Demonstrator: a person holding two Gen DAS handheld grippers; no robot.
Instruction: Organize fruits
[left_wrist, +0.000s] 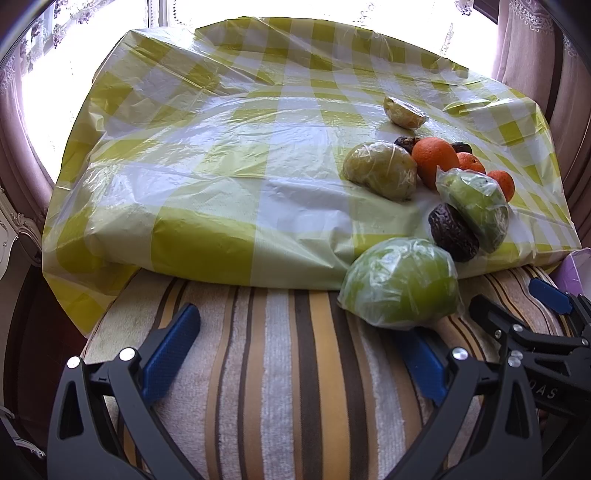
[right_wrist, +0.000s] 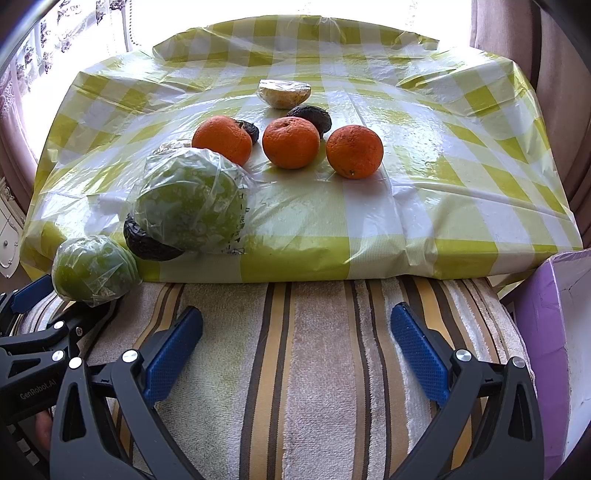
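Observation:
Fruit lies on a yellow-checked plastic sheet (right_wrist: 443, 206). Three oranges (right_wrist: 291, 142) sit mid-sheet, with dark wrinkled fruits (right_wrist: 310, 115) behind them. A large wrapped green fruit (right_wrist: 188, 201) leans on another dark fruit (right_wrist: 147, 242). A smaller wrapped green fruit (right_wrist: 92, 267) rests at the sheet's front edge; it also shows in the left wrist view (left_wrist: 400, 282). A wrapped yellowish fruit (left_wrist: 380, 170) and a wrapped half fruit (left_wrist: 404, 112) lie further back. My left gripper (left_wrist: 299, 345) is open and empty, left of the green fruit. My right gripper (right_wrist: 295, 341) is open and empty over the striped towel.
A striped towel (right_wrist: 314, 369) covers the near surface under both grippers. A purple box (right_wrist: 554, 332) stands at the right edge. Curtains and a bright window lie behind the sheet. White furniture (left_wrist: 14, 229) is at the far left.

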